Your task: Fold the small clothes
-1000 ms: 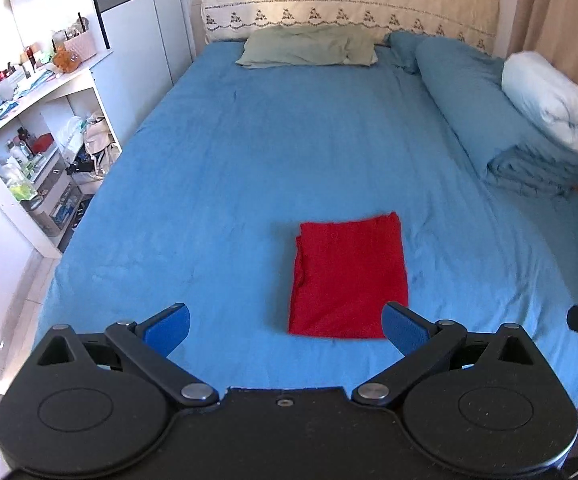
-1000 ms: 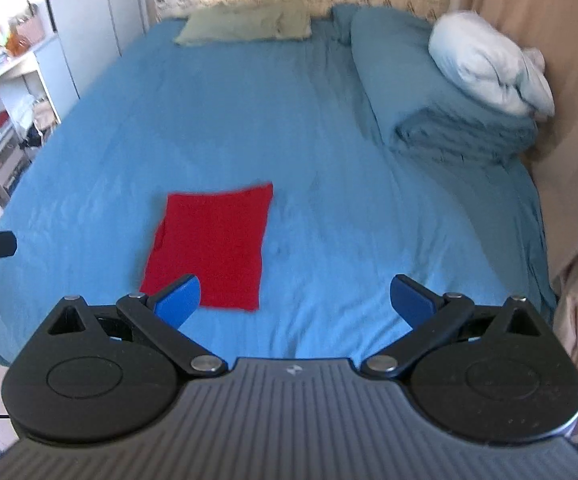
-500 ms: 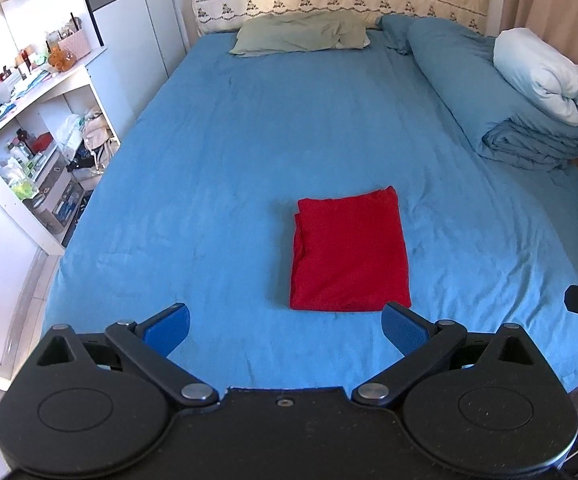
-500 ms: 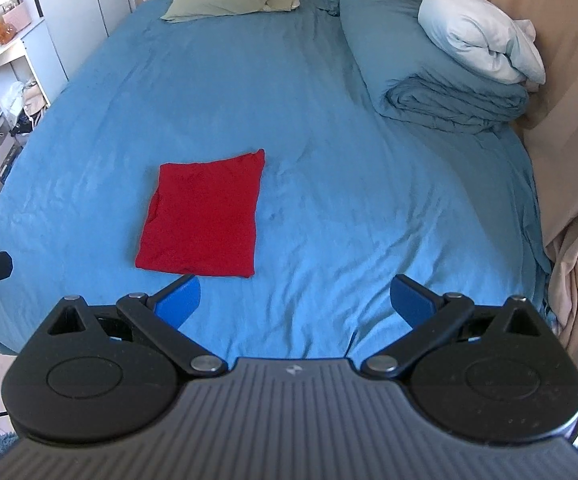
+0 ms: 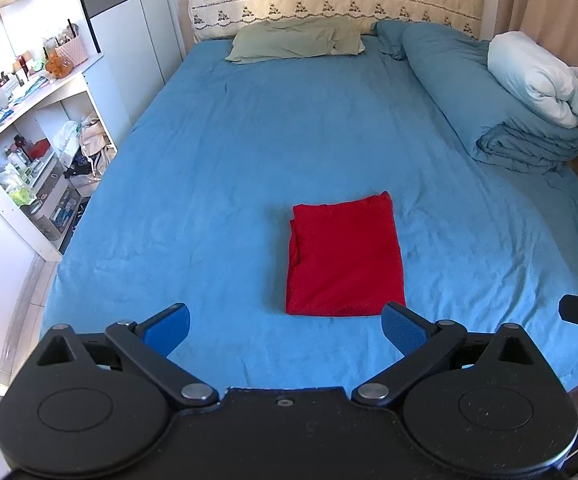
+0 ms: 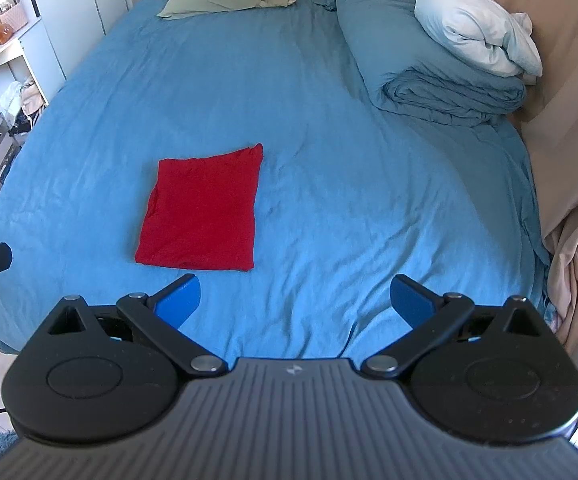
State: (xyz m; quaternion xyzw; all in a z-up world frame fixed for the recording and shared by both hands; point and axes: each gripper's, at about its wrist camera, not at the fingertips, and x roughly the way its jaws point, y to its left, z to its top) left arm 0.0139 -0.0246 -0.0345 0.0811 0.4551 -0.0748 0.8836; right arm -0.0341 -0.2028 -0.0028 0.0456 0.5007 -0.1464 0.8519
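The left gripper (image 5: 285, 330) and the right gripper (image 6: 294, 300) are both held level above the near edge of the bed (image 5: 229, 152), aimed toward the headboard, with their blue fingers spread wide and nothing gripped between them. The red garment (image 5: 345, 256) is laid folded into a neat rectangle on the blue sheet, seemingly a few layers thick, just ahead of the left gripper and apart from both tools.

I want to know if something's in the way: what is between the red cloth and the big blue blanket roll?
Only bare blue bedsheet lies between the red cloth and the rolled blue blanket; the right wrist view shows it best.
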